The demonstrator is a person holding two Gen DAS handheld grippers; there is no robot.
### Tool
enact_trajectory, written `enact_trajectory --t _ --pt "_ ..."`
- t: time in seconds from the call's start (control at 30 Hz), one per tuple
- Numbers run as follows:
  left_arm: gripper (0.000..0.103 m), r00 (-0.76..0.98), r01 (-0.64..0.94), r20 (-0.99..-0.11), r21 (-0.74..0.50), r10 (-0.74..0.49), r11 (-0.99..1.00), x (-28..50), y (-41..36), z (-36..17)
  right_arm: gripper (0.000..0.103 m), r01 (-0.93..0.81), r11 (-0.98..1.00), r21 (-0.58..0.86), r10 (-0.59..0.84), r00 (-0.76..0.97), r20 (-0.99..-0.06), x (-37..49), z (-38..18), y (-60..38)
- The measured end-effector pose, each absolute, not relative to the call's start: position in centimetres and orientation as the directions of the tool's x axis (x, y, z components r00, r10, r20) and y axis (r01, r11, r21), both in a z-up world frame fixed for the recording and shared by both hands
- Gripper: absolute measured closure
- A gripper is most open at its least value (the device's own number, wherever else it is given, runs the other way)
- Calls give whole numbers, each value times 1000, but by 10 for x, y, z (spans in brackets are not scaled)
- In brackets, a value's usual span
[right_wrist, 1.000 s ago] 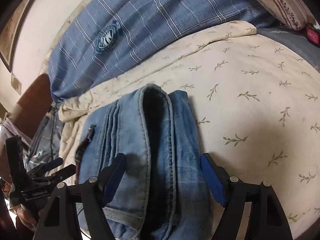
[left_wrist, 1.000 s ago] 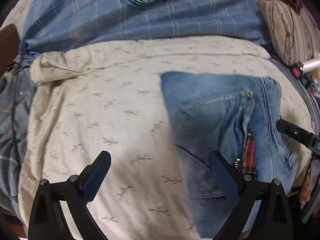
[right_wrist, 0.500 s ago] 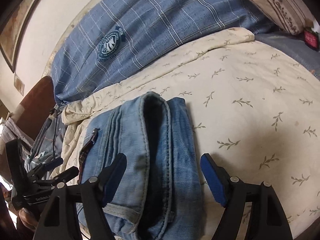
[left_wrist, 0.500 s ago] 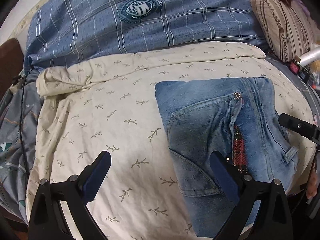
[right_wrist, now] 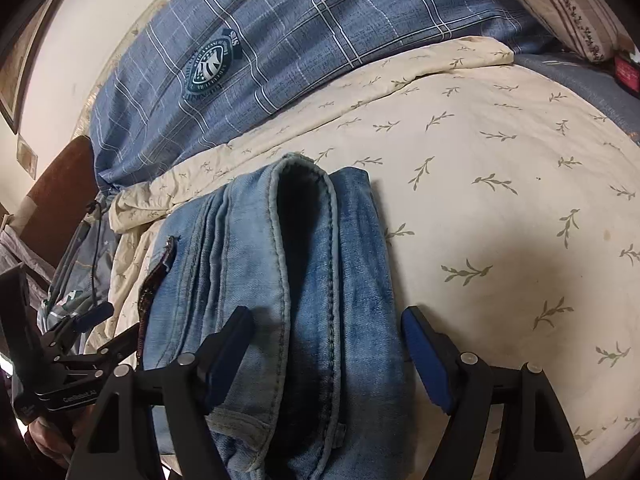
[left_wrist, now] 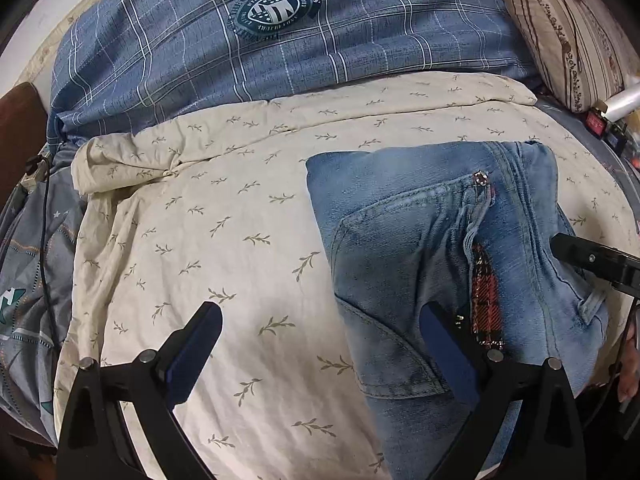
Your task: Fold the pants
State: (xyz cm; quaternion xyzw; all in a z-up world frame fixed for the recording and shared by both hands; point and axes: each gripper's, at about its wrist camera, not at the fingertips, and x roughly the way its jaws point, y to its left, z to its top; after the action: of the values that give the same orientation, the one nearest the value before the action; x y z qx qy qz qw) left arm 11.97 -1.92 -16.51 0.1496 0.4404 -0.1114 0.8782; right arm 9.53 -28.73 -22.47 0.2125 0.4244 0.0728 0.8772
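**Folded jeans on bed, both tongs standing off**

Item: jeans (left_wrist: 440, 264), blue denim, lying as a compact folded bundle on the cream leaf-print sheet (left_wrist: 224, 240) of the bed. In the left wrist view the bundle is filling the lower right of the frame; in the right wrist view it is sitting at lower centre, running from the bottom edge up toward mid-frame.

Left tongs (left_wrist: 320, 356): spread wide, pinching nothing, with one finger hanging over bare sheet and the other over the bundle's left part.

Right tongs (right_wrist: 326, 356): spread wide, pinching nothing, straddling the near end of the bundle.

Key relation: the bundle's long axis is running straight away from the right tongs, which appear nearer and centred on it; from the left tongs it is lying off to the right.

Judgement: folding is looking largely done.

Hard to make out: the near end is cut off by the bottom edge of both frames; the layers beneath are hidden; whether any finger is touching denim cannot be told.

Surroundings: blue plaid blanket (left_wrist: 280, 52) across the top; striped pillow (left_wrist: 560, 36) at upper right.
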Motion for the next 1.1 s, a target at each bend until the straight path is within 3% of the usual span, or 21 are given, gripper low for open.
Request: enact_trajectory --t 1.1 --pt "4 579 343 -805 92 -133 935 128 -29 -163 24 63 839 541 389 627 -675 93 -225 -308"
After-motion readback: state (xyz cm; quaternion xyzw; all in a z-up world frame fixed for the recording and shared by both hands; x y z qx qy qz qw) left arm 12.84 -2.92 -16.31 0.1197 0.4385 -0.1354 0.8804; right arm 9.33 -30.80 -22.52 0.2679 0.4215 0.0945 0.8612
